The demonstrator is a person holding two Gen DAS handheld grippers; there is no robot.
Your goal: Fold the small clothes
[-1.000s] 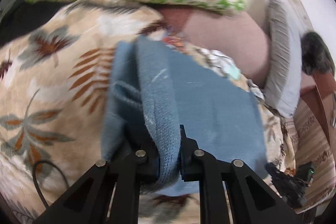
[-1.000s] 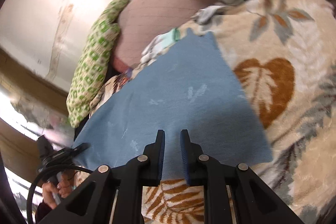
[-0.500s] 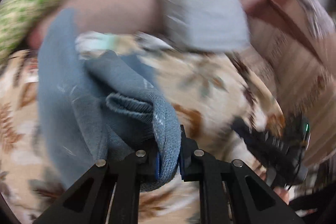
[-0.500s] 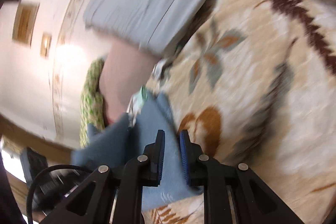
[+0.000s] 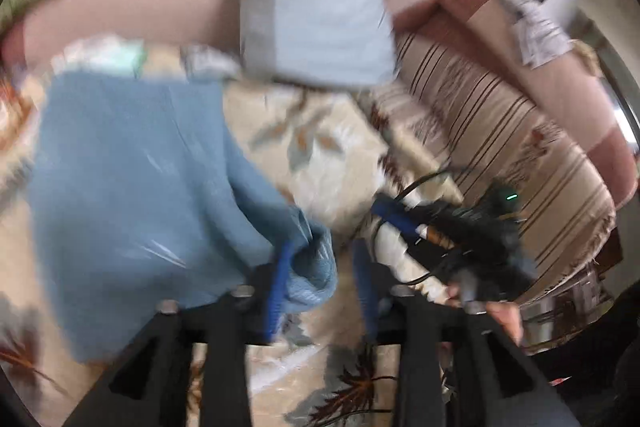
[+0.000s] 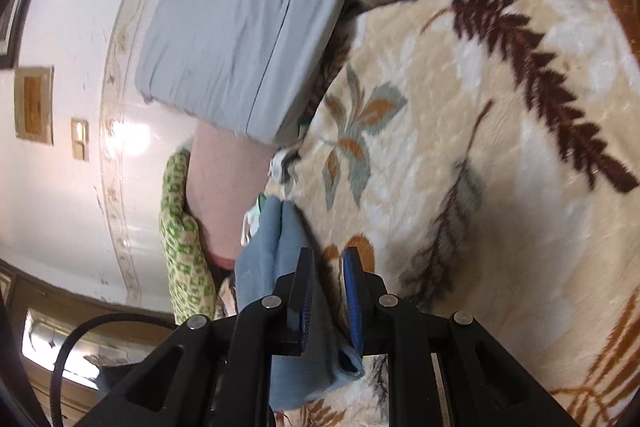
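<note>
A blue knit garment (image 5: pixel 132 183) lies folded on a cream blanket with a leaf print (image 5: pixel 332 147). My left gripper (image 5: pixel 324 263) is open; the garment's rolled corner (image 5: pixel 312 271) sits loose between its jaws, against the left finger. In the right wrist view the garment (image 6: pixel 276 239) shows as a doubled fold at lower left. My right gripper (image 6: pixel 328 267) is open a little, with the garment's near edge (image 6: pixel 320 359) lying between and under its fingers. The right gripper also shows in the left wrist view (image 5: pixel 448 235), held by a hand.
A grey cushion (image 6: pixel 240 39), a pink pillow (image 6: pixel 224 187) and a green-patterned pillow (image 6: pixel 180 239) line the wall. Small white and mint clothes (image 6: pixel 256 215) lie behind the garment. A striped cover (image 5: pixel 500 147) lies at the right. A black cable (image 6: pixel 80 339) hangs at lower left.
My left gripper carried the garment's edge over to the right and opened, letting the fold drop. My right gripper swung toward the folded edge and opened slightly.
</note>
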